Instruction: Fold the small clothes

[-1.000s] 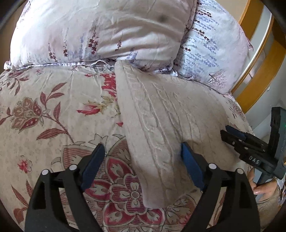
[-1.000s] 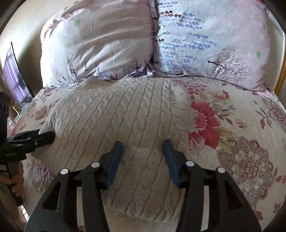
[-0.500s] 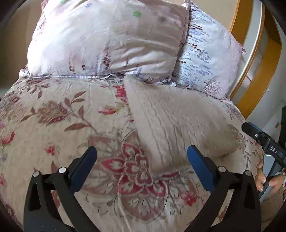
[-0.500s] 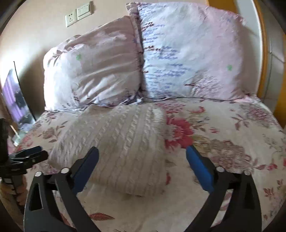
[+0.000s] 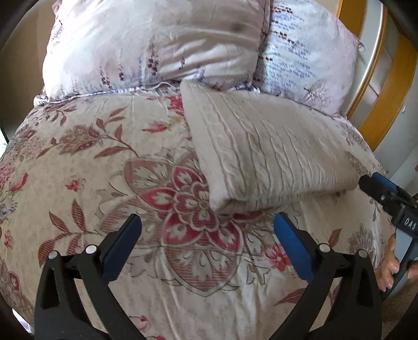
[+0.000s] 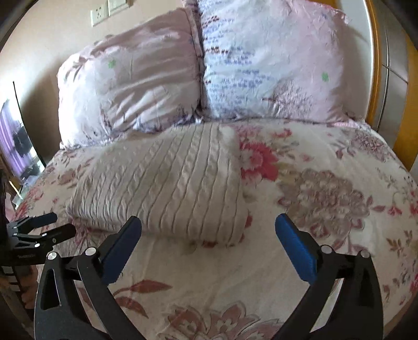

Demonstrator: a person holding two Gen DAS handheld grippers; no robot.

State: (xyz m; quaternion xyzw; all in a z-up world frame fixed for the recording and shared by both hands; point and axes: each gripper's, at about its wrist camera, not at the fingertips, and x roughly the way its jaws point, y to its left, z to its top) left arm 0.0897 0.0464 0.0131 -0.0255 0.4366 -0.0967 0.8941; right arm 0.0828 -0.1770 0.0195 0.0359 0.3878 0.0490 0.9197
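Cream cable-knit garment (image 5: 263,157), folded into a thick rectangular bundle, lies flat on the floral bedspread (image 5: 104,170) patterned in red, pink and beige; in the left wrist view its far end touches the two pale lilac printed pillows (image 5: 162,44) at the head of the bed, and its near folded corner sits just beyond the fingertips. Left gripper (image 5: 207,228), black frame with blue pads: jaws spread fully wide, nothing between them, only bedspread beneath. Right gripper (image 5: 384,191) enters at the right edge of this view, its tip just beside the garment's right corner, a hand (image 5: 392,264) on its handle below. Yellow wooden bed frame (image 5: 386,104) stands behind the pillows. Right wrist view: the same garment (image 6: 167,183) lies left of centre on the bedspread (image 6: 326,196), its far edge against the pillows (image 6: 266,65). Right gripper (image 6: 209,230): jaws spread fully wide, empty, the garment's near edge just beyond the left pad. Left gripper (image 6: 44,226) shows at the left edge, near the garment's left corner, not touching. White wall sockets (image 6: 108,10) sit above the pillows.
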